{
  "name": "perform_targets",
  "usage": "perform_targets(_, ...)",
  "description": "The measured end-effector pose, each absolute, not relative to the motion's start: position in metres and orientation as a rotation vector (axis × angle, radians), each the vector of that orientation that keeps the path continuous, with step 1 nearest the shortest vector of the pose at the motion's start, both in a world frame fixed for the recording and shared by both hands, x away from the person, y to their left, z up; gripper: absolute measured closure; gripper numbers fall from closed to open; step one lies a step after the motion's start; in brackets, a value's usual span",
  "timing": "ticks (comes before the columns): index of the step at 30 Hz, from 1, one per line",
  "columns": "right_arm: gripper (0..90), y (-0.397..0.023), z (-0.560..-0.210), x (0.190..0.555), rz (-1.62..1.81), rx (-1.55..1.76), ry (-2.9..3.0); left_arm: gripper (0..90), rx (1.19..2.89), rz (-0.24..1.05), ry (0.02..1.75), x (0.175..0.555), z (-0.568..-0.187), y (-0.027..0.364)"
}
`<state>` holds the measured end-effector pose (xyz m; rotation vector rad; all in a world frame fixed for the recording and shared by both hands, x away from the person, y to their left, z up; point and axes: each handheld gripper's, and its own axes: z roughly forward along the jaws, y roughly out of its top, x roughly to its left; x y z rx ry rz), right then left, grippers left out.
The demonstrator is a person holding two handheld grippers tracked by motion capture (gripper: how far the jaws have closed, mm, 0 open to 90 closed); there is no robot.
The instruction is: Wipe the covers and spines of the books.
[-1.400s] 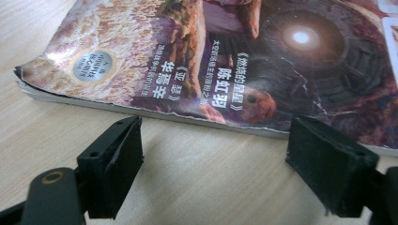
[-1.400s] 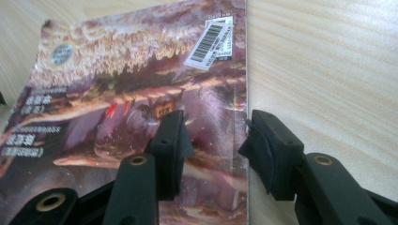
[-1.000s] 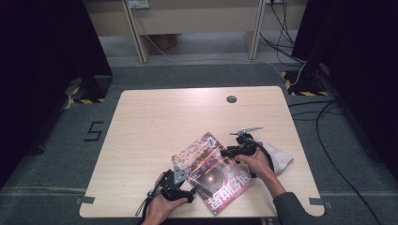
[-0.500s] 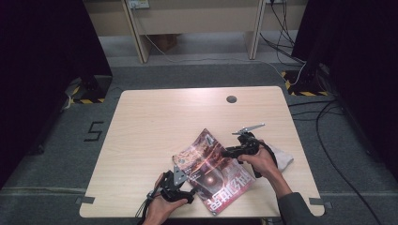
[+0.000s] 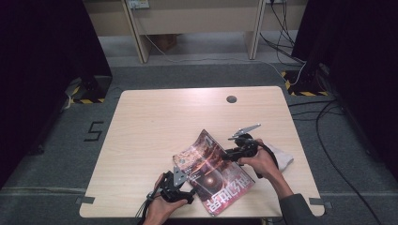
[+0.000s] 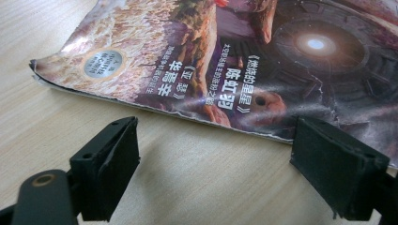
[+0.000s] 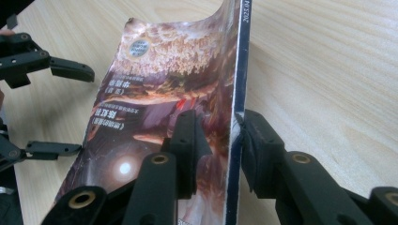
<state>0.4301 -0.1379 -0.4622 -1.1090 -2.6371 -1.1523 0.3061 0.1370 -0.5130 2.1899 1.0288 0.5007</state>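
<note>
A pale wooden table (image 5: pixel 155 122) with a small round grommet hole (image 5: pixel 231 99) toward its far edge carries everything here. On its near half, between the two tools, lies a glossy magazine with a dark reddish fantasy cover and white lettering (image 5: pixel 213 171). Its spine edge is lifted off the tabletop and curls upward, while the opposite side rests flat on the wood. The right gripper (image 7: pixel 217 136), a black two-jaw hand tool, has just been closing its jaws and now pinches that raised spine edge, one pad pressed on the printed cover and the other against the back. Behind it, beyond the person's right hand (image 5: pixel 263 161), a crumpled white cloth (image 5: pixel 281 157) sits by the table's right side. The left gripper (image 6: pixel 216 154), black with a grey three-cornered plate on top, rests low on the wood with its jaws spread wide and nothing between them; the magazine's near edge lies just ahead of its pads, not touching.
</note>
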Motion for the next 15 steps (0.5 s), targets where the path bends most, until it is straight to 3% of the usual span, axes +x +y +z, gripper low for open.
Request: perform_targets(15,80.2,-0.125,-0.462,0.423,-1.053,-0.957,-2.809,15.5,2.19,0.493,1.016,0.305,-0.513,0.139)
